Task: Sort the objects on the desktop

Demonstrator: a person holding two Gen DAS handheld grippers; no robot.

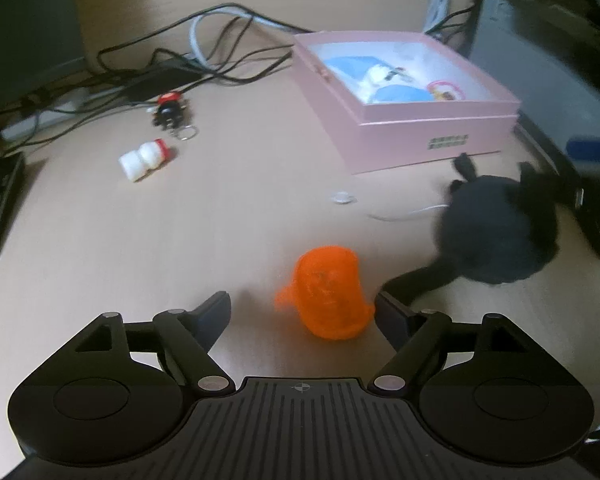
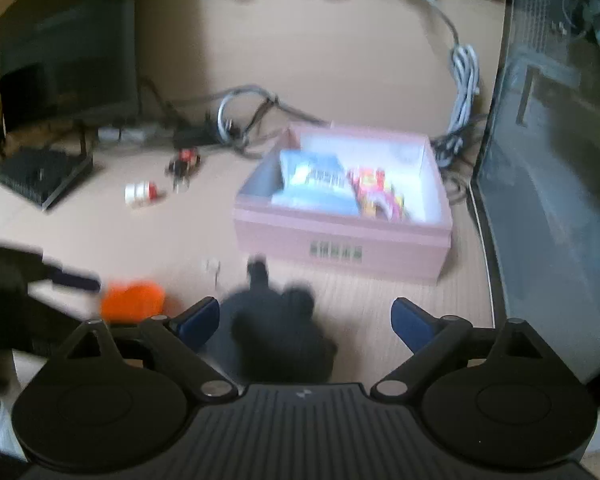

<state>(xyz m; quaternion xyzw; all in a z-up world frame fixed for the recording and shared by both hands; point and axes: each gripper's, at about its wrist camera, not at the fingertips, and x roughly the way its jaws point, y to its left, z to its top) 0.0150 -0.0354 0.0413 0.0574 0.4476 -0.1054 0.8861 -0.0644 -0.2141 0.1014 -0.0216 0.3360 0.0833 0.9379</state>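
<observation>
The orange toy [image 1: 328,294] is being straddled by the wide left gripper [image 1: 302,316], better centred before closing; the right gripper [image 2: 304,320] is gaping over a black plush [image 2: 280,332].

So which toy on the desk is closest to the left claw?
The orange toy, sitting right between the open left claw tips. The white bottle toy and black keychain figure lie farther away.

The left gripper [image 1: 302,312] hangs open over the desk [image 1: 140,240] with an orange toy [image 1: 328,292] lying between its fingers, a black plush [image 1: 496,232] off right and a pink box [image 1: 404,128] behind it.
</observation>
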